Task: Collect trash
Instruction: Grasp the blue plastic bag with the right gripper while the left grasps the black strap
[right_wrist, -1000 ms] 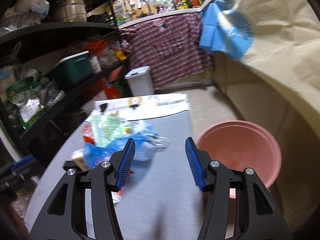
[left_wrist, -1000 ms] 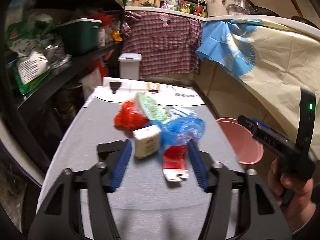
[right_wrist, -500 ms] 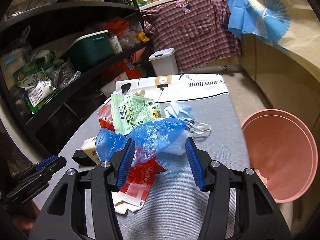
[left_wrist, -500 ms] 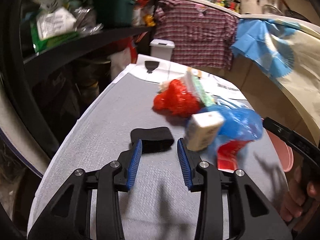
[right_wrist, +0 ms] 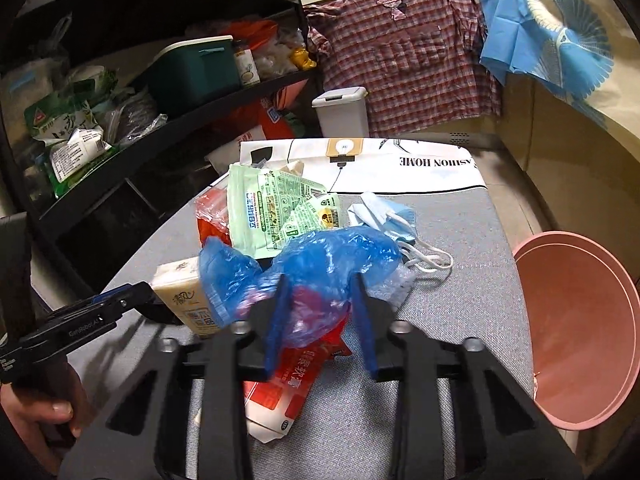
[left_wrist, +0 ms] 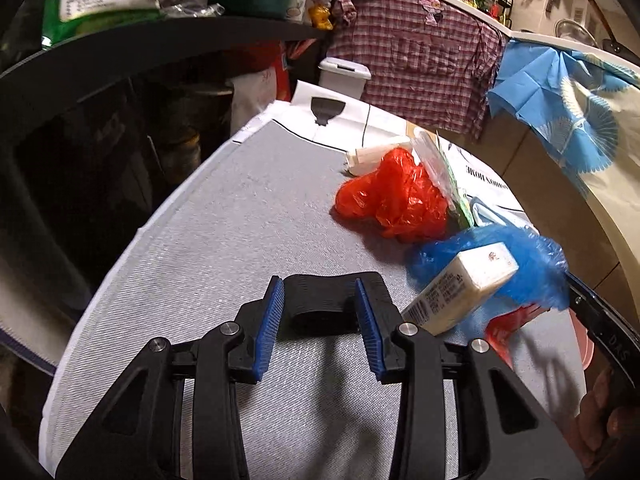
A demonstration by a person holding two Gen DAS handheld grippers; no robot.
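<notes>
Both grippers over bench (right_wrist: 460, 320) — left gripper (left_wrist: 318, 314) fingers straddle black band (left_wrist: 320, 300) w/o pinching; right gripper (right_wrist: 320, 320), just closing, bunches blue bag (right_wrist: 320, 264) (pink bin (right_wrist: 580, 320) beside, presumably its destination).

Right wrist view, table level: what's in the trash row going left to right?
Tissue pack → blue plastic bag, between the right gripper pads → face mask → pink bin off the table's right edge.
</notes>
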